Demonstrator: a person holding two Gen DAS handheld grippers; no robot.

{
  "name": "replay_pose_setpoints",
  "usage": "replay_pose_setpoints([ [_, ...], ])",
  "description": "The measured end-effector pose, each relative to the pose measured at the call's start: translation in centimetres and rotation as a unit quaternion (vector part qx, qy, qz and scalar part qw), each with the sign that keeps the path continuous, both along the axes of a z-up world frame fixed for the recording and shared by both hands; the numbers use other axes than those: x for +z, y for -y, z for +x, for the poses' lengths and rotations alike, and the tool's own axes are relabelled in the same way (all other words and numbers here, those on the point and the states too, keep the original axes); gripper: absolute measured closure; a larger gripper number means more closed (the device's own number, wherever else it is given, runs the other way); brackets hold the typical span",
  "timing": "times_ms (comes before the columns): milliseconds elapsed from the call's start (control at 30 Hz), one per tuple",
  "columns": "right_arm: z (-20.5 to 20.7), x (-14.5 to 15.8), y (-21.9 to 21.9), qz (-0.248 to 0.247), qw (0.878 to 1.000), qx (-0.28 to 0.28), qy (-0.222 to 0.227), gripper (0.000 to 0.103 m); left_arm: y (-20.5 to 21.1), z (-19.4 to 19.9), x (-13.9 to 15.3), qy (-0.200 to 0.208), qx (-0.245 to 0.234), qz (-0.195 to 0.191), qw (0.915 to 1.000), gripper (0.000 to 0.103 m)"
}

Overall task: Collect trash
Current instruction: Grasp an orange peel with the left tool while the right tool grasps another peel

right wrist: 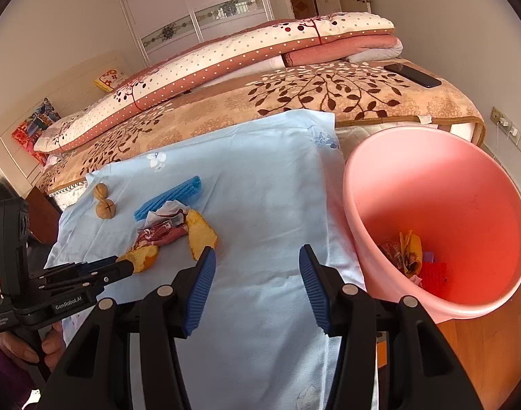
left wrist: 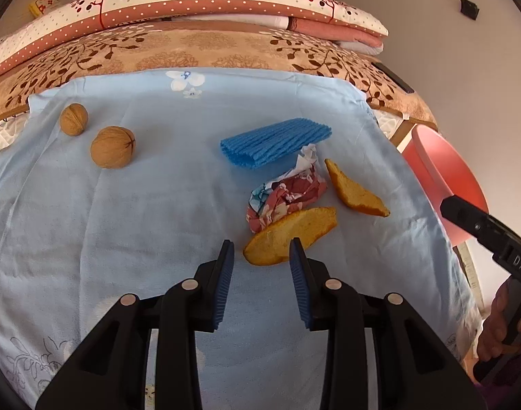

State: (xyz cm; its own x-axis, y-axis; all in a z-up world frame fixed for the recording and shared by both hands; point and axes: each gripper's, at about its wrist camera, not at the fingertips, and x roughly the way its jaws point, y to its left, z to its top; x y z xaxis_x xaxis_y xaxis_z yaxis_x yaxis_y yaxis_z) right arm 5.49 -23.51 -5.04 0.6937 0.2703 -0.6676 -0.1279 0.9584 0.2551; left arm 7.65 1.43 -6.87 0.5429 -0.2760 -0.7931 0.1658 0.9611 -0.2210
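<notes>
- Left gripper [left wrist: 262, 247]: jaws parted, nothing clamped. Its tips hang over the blue cloth [left wrist: 158, 205], with the near peel [left wrist: 289, 235] just past them; the right-hand pad [left wrist: 299, 283] overlaps that peel's near edge in the left wrist view. Contact cannot be confirmed.
- Right gripper [right wrist: 257, 256]: jaws about half open, empty, above bare cloth between the trash and the bin [right wrist: 438, 212].
- Near peel: lies flat on the cloth, pith side up, touching the crumpled wrapper [left wrist: 286, 200].
- Far peel [left wrist: 356, 191]: lies just right of the wrapper, pith side up.
- Wrapper: red, white and blue, bunched, between the two peels and against the foam sleeve [left wrist: 276, 141].
- Foam sleeve: blue, ribbed, flat on the cloth behind the wrapper.
- Walnuts: two, whole, well to the left of the trash; one [left wrist: 112, 147] nearer, one [left wrist: 74, 119] farther back.
- Bin: pink, round, standing off the right edge of the cloth, beside the bed; wrappers and scraps already lie at its bottom.
- Bed: patterned blanket [right wrist: 294, 102] under the cloth, folded bedding [right wrist: 226, 51] behind, a dark phone [right wrist: 412, 75] on the far corner.
- A hand [right wrist: 31, 345] grips the left tool's handle; a purple sleeve shows at the edge.
</notes>
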Motion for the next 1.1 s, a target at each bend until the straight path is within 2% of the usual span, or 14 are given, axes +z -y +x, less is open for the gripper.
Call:
replay_pose_setpoints([
  [167, 0.5, -0.2, -0.8, 0.014, 1.000, 0.019, -0.015, 0.053, -0.1, -0.2, 0.1, 0.004, 0.000, -0.011, 0.9999, 0.071],
  [200, 0.5, -0.2, -1.0, 0.015, 0.999, 0.023, -0.016, 0.053, 0.0, -0.3, 0.3, 0.009, -0.003, -0.012, 0.9999, 0.080],
  [333, 0.9, -0.3, -1.9, 0.020, 0.999, 0.042, -0.024, 0.053, 0.3, -0.9, 0.9, 0.028, -0.012, -0.012, 0.9995, 0.096],
  [500, 1.7, -0.8, -3.1, 0.022, 0.997, 0.061, -0.039, 0.053, 0.1, -1.5, 1.4, 0.037, -0.011, -0.019, 0.9991, 0.100],
  [800, 4.2, -1.5, -5.1, 0.014, 0.995, 0.074, -0.059, 0.053, -0.9, -2.2, 2.6, 0.055, -0.004, -0.031, 0.9980, 0.100],
  [967, 5.3, -1.6, -5.4, 0.016, 0.996, 0.067, -0.063, 0.053, -1.4, -2.4, 2.6, 0.048, 0.000, -0.038, 0.9981, 0.100],
  [1067, 6.0, -1.7, -5.6, 0.016, 0.996, 0.061, -0.068, 0.053, -1.2, -2.2, 2.4, 0.030, -0.005, -0.039, 0.9988, 0.100],
  [1100, 6.2, -1.8, -5.7, 0.014, 0.996, 0.060, -0.069, 0.053, -1.1, -2.2, 2.3, 0.028, -0.006, -0.040, 0.9988, 0.096],
])
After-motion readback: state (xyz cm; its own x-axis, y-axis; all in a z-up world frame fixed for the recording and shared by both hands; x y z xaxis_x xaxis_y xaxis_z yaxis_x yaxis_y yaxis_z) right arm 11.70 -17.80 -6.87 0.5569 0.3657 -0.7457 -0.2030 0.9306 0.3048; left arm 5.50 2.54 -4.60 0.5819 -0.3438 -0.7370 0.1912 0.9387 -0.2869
